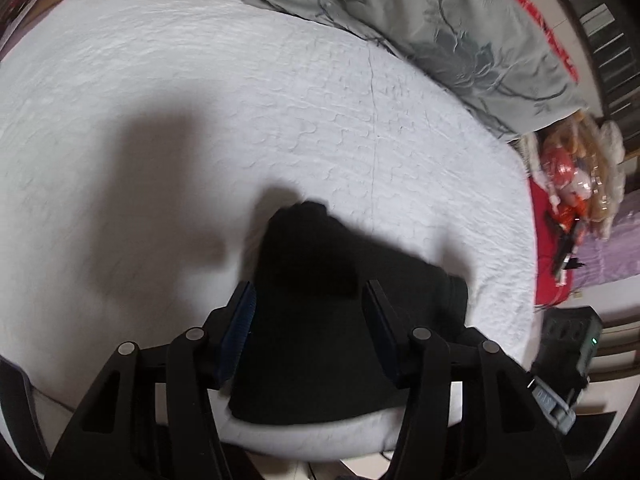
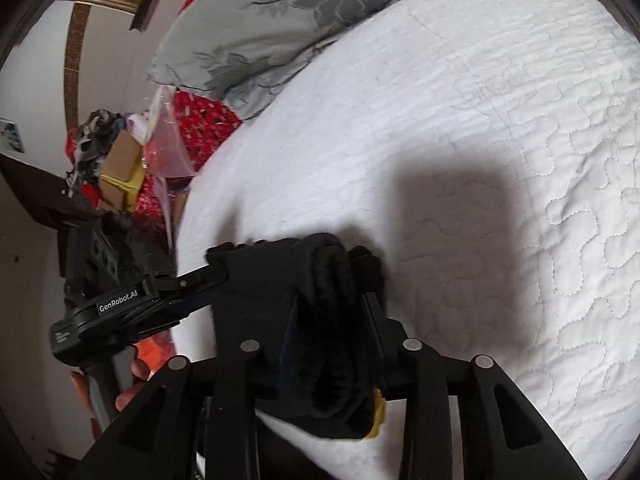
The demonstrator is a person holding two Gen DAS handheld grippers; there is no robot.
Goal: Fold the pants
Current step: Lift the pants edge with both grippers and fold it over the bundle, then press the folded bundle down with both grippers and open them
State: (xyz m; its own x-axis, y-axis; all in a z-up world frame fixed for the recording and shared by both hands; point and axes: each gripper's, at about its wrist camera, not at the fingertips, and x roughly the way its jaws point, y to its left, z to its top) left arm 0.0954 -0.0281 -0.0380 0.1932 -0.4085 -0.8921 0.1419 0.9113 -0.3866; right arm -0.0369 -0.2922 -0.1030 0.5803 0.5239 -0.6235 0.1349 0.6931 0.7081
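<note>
Black pants, folded thick, at the bed's edge.

Two close fisheye views, each looking forward along a gripper's own fingers, angled down at a white quilt. The left wrist view faces across the bed toward a grey pillow at upper right. The right wrist view faces the same pillow at upper left. Both share quilt, pillow and black pants.
</note>
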